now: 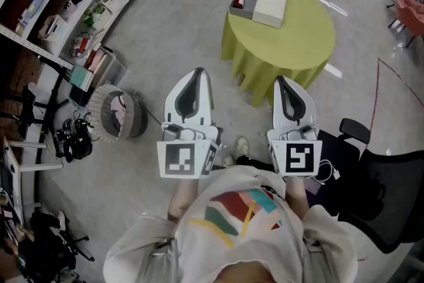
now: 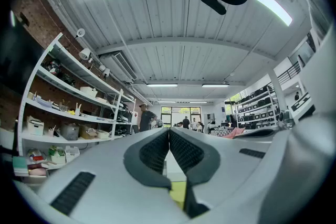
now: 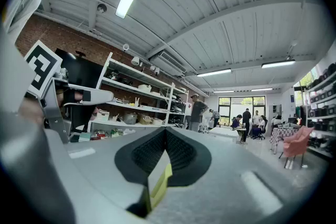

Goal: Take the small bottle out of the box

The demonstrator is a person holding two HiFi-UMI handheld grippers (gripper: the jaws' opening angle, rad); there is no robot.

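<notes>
A round table under a yellow-green cloth (image 1: 285, 43) stands ahead of me. At its far left an open grey box (image 1: 246, 6) holds a small red bottle (image 1: 240, 0), and the box's pale lid (image 1: 271, 3) lies beside it. Both grippers are raised in front of the person's chest, well short of the table. My left gripper (image 1: 199, 71) is shut and holds nothing; its jaws (image 2: 169, 130) meet at the tip in the left gripper view. My right gripper (image 1: 281, 80) is also shut and empty, its jaws (image 3: 166, 130) closed. Both gripper views point level across the room, and the box shows in neither.
Shelving with clutter (image 1: 79, 16) runs along the left. A wicker basket (image 1: 118, 113) sits on the floor at left. A black office chair (image 1: 384, 189) stands at right. Bare grey floor lies between me and the table. Several people (image 3: 247, 126) are far off.
</notes>
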